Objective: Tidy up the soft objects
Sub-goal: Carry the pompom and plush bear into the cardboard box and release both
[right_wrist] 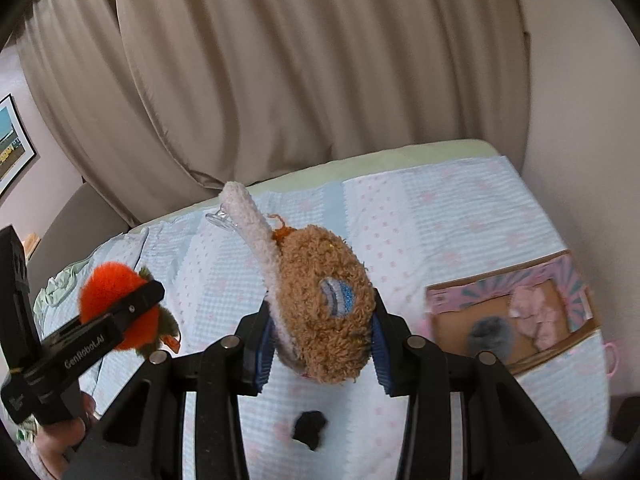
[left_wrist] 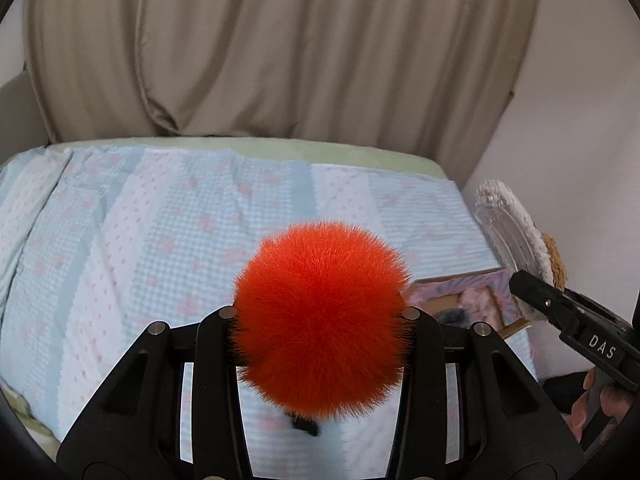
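My left gripper [left_wrist: 320,314] is shut on a fluffy orange pom-pom [left_wrist: 322,316] and holds it above the bed; it also shows at the left of the right wrist view [right_wrist: 110,308]. My right gripper [right_wrist: 322,320] is shut on a brown curly plush toy [right_wrist: 324,300] with a white fuzzy part [right_wrist: 250,220] and a clear suction cup [right_wrist: 220,218]. The toy shows at the right edge of the left wrist view [left_wrist: 516,236]. A pink-patterned cardboard box [right_wrist: 508,276] lies on the bed at the right, holding a grey pom-pom [right_wrist: 490,334] and a pink soft item [right_wrist: 538,312].
The bed has a light blue quilt with pink dots [left_wrist: 160,240]. A small black object [right_wrist: 308,428] lies on the quilt below the grippers. Beige curtains [left_wrist: 280,48] hang behind the bed. A white wall [left_wrist: 580,140] borders the bed's right side. A framed picture [right_wrist: 12,140] hangs at the left.
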